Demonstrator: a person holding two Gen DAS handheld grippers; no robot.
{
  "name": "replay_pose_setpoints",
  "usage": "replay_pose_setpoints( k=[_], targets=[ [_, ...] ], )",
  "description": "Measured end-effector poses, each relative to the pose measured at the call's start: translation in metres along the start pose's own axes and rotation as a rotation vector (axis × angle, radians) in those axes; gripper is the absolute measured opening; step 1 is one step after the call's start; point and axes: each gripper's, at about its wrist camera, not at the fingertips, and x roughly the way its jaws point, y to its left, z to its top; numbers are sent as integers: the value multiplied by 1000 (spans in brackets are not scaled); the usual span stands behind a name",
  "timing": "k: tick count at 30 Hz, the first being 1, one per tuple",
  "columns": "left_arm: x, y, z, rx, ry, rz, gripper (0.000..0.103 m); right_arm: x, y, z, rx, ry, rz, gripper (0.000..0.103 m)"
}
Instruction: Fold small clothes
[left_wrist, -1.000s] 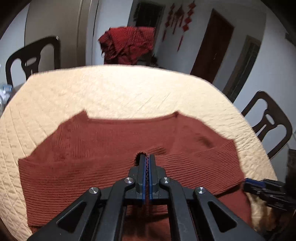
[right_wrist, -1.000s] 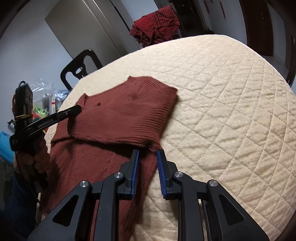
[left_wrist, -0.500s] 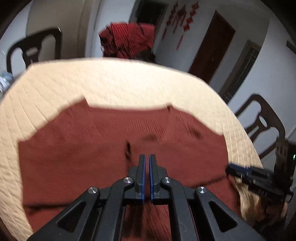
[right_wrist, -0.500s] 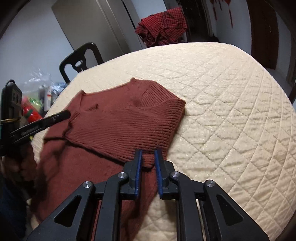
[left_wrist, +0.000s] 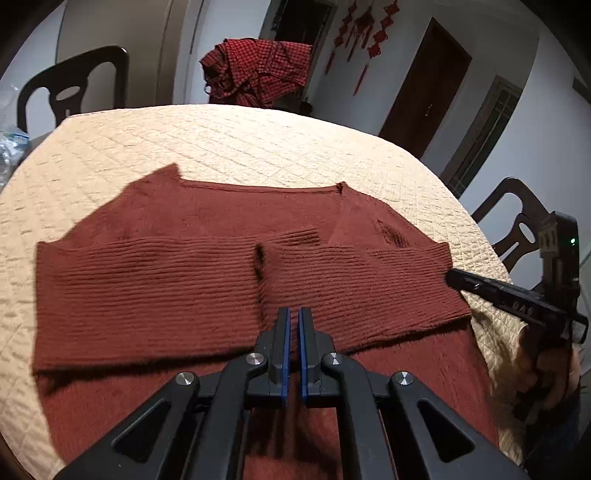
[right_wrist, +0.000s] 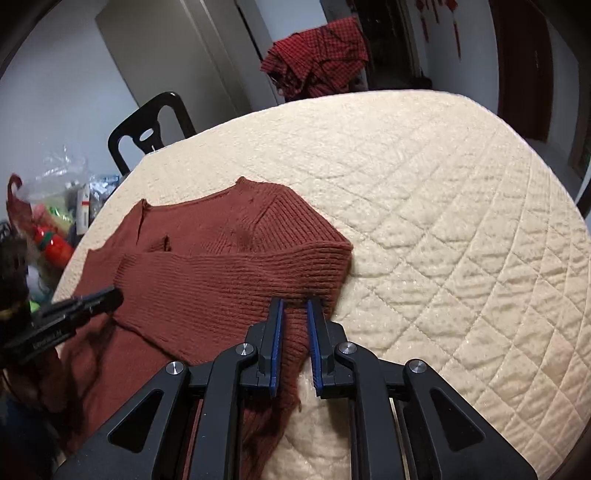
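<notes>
A rust-red ribbed sweater (left_wrist: 184, 280) lies flat on the cream quilted table (left_wrist: 240, 144), both sleeves folded across its body. My left gripper (left_wrist: 291, 314) hovers over the middle, near where the two cuffs meet; its jaws stand a narrow gap apart with nothing between them. My right gripper (right_wrist: 295, 306) is open over the sweater (right_wrist: 229, 266) at the folded right sleeve's lower edge. It also shows in the left wrist view (left_wrist: 461, 280) by the right edge. The left gripper shows in the right wrist view (right_wrist: 107, 299).
A red checked garment (left_wrist: 258, 70) hangs over a chair at the far side. Dark chairs stand at the far left (left_wrist: 74, 88) and right (left_wrist: 524, 221). Bags and clutter (right_wrist: 55, 218) lie off the table's left side.
My left gripper has let go of the left sleeve cuff and drawn back toward me. The right gripper moved in along the folded right sleeve's edge and opened slightly.
</notes>
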Motion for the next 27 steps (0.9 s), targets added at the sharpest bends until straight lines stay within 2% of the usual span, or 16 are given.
replay_pose_setpoints(
  k=[2,5,8,10,12,16,19,24,27],
  targets=[
    [-8,0,-4,19,-18,29,7,-12,7,-4,-25,-15,-9,13],
    [-18,5,-13,12,-34,38,14,-23,17,-15,-59,-25,30,13],
    [-24,16,-22,4,-44,77,15,-18,20,-29,-93,9,15,13],
    [-25,25,-27,-25,-33,110,15,-16,18,-32,-88,-1,16,14],
    [-32,34,-32,-54,-31,118,15,-22,17,-32,-69,8,14,14],
    [-50,40,-45,-52,-59,141,15,-41,27,-40,-102,-8,22,14],
    [-61,43,-54,-54,-71,158,26,-51,37,-48,-123,-14,44,19],
    [-71,41,-68,-50,-74,187,28,-65,54,-64,-145,-26,60,20],
    [-77,38,-77,-36,-80,212,34,-70,59,-76,-157,-22,63,20]
  ],
)
